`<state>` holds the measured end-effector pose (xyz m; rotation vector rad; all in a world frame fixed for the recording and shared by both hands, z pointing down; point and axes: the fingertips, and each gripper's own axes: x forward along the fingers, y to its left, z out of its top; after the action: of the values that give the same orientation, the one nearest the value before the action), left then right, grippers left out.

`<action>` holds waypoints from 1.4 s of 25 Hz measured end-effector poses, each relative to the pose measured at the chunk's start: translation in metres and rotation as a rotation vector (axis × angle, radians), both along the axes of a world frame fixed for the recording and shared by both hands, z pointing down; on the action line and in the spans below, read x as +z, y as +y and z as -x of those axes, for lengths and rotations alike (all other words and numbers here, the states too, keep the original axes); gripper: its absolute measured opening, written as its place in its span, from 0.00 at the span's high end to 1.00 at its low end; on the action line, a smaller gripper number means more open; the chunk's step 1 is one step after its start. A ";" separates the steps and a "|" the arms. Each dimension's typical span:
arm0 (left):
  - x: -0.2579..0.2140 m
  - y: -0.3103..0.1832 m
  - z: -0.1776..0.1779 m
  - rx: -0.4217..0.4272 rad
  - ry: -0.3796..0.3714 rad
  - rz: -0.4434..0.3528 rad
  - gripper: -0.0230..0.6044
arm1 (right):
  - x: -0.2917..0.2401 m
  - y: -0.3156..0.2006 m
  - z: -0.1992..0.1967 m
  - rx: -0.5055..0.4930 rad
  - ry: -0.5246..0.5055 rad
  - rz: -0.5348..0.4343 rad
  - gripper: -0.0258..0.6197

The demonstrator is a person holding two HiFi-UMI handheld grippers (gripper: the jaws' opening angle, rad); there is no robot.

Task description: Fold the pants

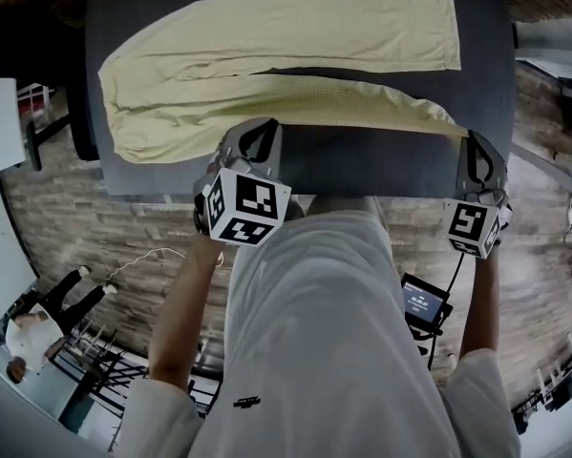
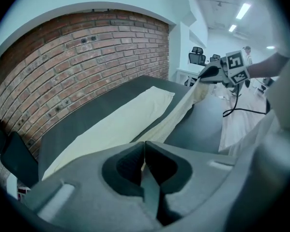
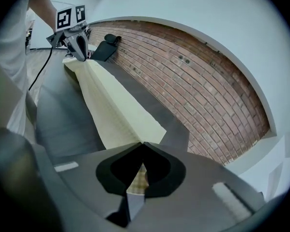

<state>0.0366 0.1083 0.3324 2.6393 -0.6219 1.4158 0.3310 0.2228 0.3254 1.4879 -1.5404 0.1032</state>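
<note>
The left tongs (image 1: 257,141) and the right tongs (image 1: 478,156) each pinch the yellow pants' (image 1: 286,36) near leg.

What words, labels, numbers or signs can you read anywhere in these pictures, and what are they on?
No text reads clearly.
Shirt mark: too small to read.
Small screen: light lines, too blurred to read.
Marker cubes: black-and-white square patterns, no letters.
Pants: no print visible.
</note>
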 end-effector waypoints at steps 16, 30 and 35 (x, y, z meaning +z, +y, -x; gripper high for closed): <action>-0.010 -0.086 -0.034 -0.048 -0.019 -0.028 0.94 | -0.015 -0.102 -0.040 -0.144 0.080 -0.016 0.95; 0.008 -0.168 -0.065 -0.093 -0.065 -0.060 0.94 | 0.016 -0.177 -0.069 -0.203 0.050 0.046 0.95; 0.020 -0.195 -0.068 -0.107 -0.089 -0.066 0.94 | 0.029 -0.203 -0.071 -0.239 0.044 0.065 0.95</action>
<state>0.1043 -0.0867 0.3528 2.5601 -0.8201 1.5136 0.4018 0.0199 0.3539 1.2380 -1.6517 -0.0189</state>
